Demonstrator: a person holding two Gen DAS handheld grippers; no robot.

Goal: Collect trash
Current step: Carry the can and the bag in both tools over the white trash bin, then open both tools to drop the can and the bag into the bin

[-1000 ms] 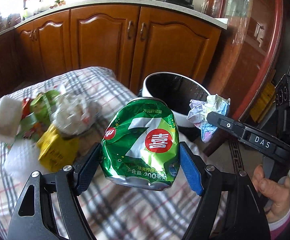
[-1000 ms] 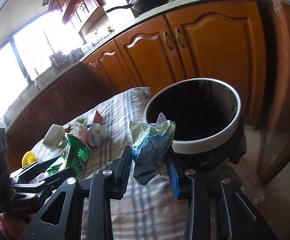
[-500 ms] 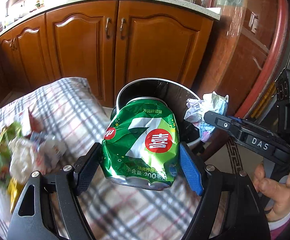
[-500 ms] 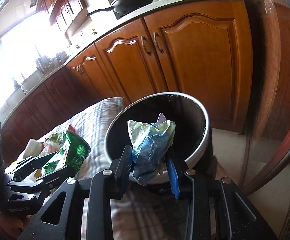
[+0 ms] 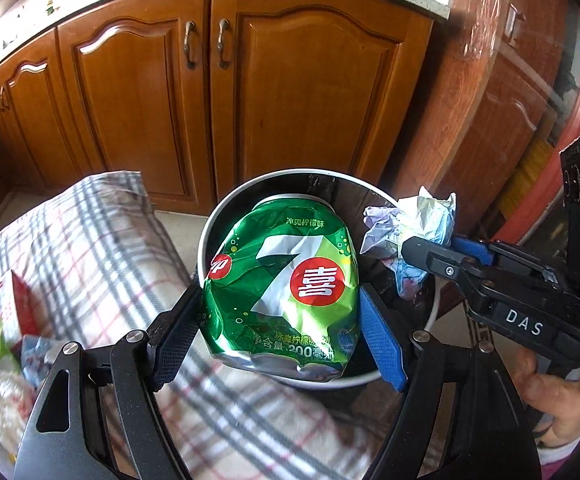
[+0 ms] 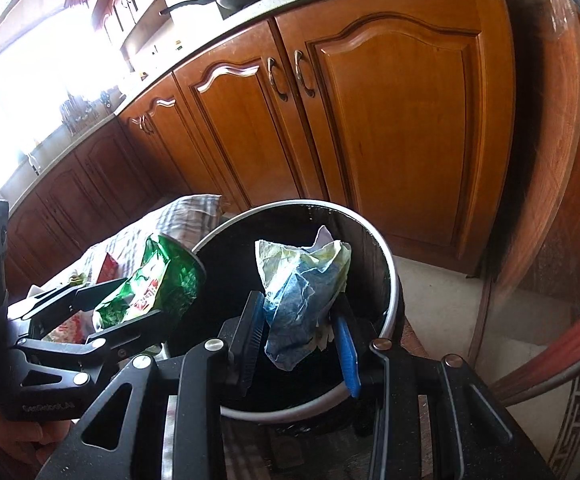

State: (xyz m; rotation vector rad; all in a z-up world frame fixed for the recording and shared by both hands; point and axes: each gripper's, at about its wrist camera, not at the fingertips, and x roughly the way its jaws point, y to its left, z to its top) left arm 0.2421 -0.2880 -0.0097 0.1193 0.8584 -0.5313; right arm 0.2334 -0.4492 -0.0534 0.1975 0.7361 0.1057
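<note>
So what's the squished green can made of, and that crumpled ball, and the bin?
The green can in the left claw looks like thin shiny metal: it's dented with sharp, glinting creases. The crumpled ball in the right claw looks like matte paper, blue and pale, softly wrinkled. The bin seems smooth plastic or metal, dark inside with a white rim; I can't tell which.

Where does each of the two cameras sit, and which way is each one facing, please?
Left wrist: on the left gripper, facing the trash bin and cabinets; its jaws clamp a crushed green can; the right gripper and a hand show.
Right wrist: on the right gripper, above the bin, jaws clamping crumpled paper; the left gripper shows at left.
Shared: bin, can, paper, cabinets, plaid cloth.
</note>
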